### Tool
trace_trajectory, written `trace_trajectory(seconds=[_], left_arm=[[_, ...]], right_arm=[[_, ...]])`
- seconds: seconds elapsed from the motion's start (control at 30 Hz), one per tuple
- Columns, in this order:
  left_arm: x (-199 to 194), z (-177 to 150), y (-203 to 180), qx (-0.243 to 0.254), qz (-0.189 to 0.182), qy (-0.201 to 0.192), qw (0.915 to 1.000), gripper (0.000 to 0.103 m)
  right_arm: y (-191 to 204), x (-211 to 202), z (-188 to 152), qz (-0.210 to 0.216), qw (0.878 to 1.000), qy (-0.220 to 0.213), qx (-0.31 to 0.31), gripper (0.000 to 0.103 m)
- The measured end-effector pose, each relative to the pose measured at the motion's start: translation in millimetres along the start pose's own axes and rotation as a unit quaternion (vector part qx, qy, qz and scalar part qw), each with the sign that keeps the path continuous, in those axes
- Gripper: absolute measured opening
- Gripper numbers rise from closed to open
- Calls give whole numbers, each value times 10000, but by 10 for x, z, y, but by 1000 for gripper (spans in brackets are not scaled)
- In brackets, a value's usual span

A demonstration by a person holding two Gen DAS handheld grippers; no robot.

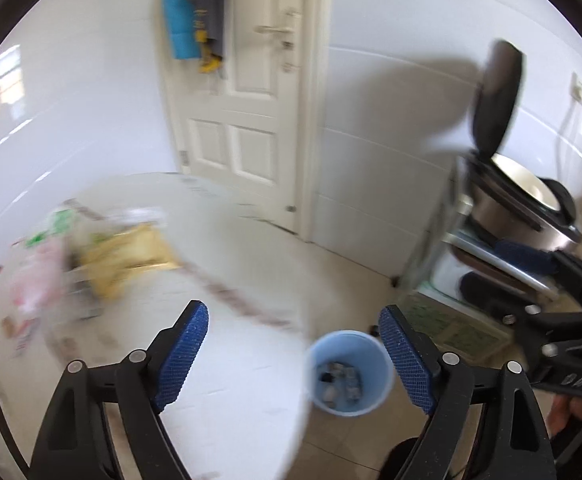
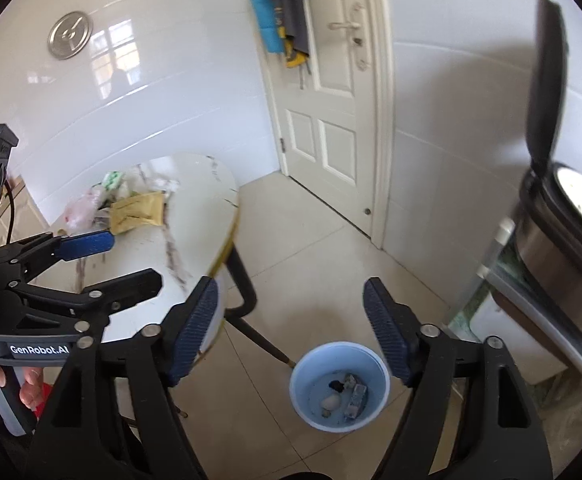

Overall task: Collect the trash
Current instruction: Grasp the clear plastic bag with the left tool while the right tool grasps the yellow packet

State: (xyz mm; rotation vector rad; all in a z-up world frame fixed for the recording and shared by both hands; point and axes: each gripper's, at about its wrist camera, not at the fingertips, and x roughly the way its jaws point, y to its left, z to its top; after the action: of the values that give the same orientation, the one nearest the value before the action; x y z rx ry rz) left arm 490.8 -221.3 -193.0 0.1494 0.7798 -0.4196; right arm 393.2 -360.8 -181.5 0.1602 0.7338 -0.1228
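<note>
White glossy wall tiles and pale floor tiles [image 2: 323, 248] close in this small kitchen, and at 6 o'clock below me on that floor stands the round light-blue plastic trash bin [image 2: 339, 388], open-topped, with a few small grey, white and dark scraps lying in its bottom. From my left view the same bin [image 1: 349, 372] shows just off the table's curved edge, between my fingers.

My right gripper [image 2: 291, 328] hangs above the bin with its blue-padded jaws spread wide and nothing between them. My left gripper [image 1: 293, 356] is spread just as wide and equally empty; from the right view it [image 2: 103, 264] sits at 9 o'clock over the tabletop.

Bare floor runs from the bin toward 12 o'clock, up to the white panelled door [image 2: 327, 120].

At 10 o'clock the white marble-patterned oval table with a gold rim [image 2: 195, 216] ends in a rounded edge, its dark leg [image 2: 247, 300] dropping to the floor near the bin. Toward its far side lies a heap of crumpled plastic bags and a yellow padded envelope [image 2: 137, 210].

At 3 o'clock a steel rice cooker with its black lid raised [image 2: 563, 240] stands on a low cabinet, hemming the bin's right side.
</note>
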Motion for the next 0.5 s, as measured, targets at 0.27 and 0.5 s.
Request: trace_trajectory(seconds=[0.27, 0.5], left_arm=[[-244, -276, 986, -516, 924, -167, 9942, 92], [20, -176, 1613, -922, 1335, -188, 9866, 100]], right_arm=[[885, 280, 248, 372, 9967, -19, -717, 81], [1431, 879, 451, 693, 9912, 259, -1097, 81]])
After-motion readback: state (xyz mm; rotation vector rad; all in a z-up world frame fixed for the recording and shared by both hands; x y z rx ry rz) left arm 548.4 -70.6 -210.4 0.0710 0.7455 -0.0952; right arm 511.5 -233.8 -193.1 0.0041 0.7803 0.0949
